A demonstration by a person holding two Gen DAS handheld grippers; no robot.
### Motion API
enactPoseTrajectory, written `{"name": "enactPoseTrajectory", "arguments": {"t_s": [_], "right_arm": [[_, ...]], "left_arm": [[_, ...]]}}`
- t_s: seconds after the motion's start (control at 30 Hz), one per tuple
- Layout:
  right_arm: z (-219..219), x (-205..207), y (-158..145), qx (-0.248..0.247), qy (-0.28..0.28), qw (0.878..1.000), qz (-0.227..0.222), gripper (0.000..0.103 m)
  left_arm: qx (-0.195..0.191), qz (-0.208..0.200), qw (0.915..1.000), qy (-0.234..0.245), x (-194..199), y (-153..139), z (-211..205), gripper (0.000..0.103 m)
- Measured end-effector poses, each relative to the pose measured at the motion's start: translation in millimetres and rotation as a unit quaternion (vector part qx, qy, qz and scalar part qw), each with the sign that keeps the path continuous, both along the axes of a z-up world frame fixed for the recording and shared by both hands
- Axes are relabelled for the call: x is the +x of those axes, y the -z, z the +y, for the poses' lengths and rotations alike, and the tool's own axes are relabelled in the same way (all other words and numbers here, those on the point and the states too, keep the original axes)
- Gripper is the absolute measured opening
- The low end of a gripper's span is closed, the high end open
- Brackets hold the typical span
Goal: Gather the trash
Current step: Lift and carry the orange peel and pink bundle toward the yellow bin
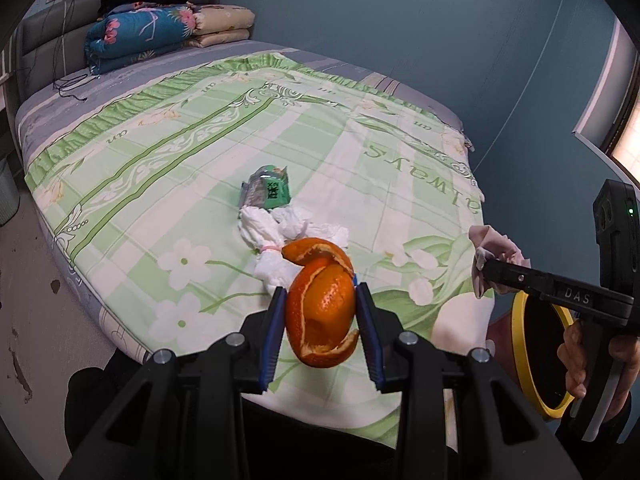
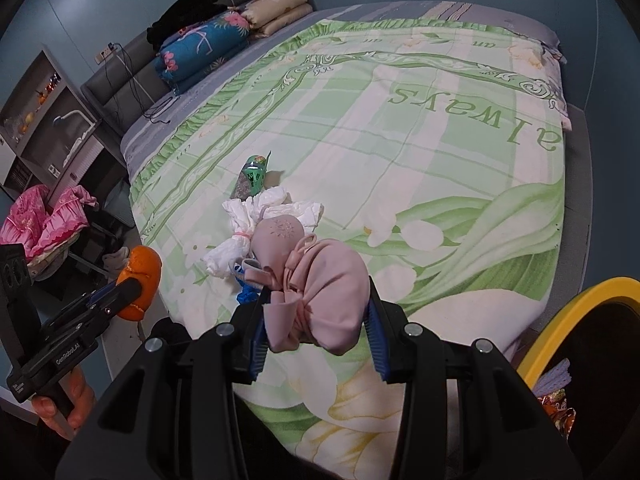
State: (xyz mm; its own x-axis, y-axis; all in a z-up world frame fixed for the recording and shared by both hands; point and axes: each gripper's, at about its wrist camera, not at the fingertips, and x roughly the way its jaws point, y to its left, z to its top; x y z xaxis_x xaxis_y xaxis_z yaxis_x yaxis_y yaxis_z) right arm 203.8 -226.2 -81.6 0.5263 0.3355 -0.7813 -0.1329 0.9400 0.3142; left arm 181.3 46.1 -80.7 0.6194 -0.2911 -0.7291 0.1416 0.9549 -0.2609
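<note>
**Ana:** Well, both hands are loaded. The left gripper (image 1: 320,312) has its jaws clamped on a curl of orange peel (image 1: 322,304), held clear above the near edge of the bed (image 1: 360,128). The right gripper (image 2: 316,320) has its jaws clamped on a bundled pink cloth pouch (image 2: 320,284), also off the bedspread.

**Ben:** And the yellow-rimmed bin (image 2: 568,308) sits just off the bed's near right corner, with bits of wrapper already showing inside. I'd say the job now is carrying both pieces over and dropping them in.

**Ana:** My advice: keep the grip firm until each piece is over the dark opening, not the rim. The peel is springy and sticks out below the jaws, so it could catch that yellow edge. The pouch sags too; bring it in high.

**Ben:** One at a time, I'd think. The right hand is nearest the bin, and the two grippers could crowd each other over it.

**Ana:** Left on the bed, towards the near edge: a crumpled white tissue wad (image 1: 280,228) with a pink band, and a green snack wrapper (image 1: 268,192) touching its far side. Something blue peeks out beside the tissue; can't tell what.

**Ben:** Folded quilts (image 1: 160,32) sit at the headboard end, well apart. Nothing blocks the way to the bin.
</note>
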Motion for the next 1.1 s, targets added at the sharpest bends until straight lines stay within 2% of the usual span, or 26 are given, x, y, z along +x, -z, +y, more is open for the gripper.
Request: {"name": "enactPoseTrajectory", "arguments": {"t_s": [0.27, 0.63, 1.1], "right_arm": [[-26.2, -18.6, -14.7, 0.003, 0.023, 1.000, -0.021, 0.040], [-67.3, -35.6, -19.5, 0.000, 0.068, 0.997, -0.027, 0.040], [-122.9, -63.7, -37.1, -0.005, 0.138, 0.989, -0.060, 0.041]], "left_arm": [[0.007, -0.015, 0.9996, 0.023, -7.6, -15.0, -30.3, 0.033], [0.002, -0.018, 0.9976, 0.067, -9.4, -21.8, -74.3, 0.033], [0.018, -0.038, 0.9906, 0.130, -16.0, -39.7, -138.4, 0.033]]}}
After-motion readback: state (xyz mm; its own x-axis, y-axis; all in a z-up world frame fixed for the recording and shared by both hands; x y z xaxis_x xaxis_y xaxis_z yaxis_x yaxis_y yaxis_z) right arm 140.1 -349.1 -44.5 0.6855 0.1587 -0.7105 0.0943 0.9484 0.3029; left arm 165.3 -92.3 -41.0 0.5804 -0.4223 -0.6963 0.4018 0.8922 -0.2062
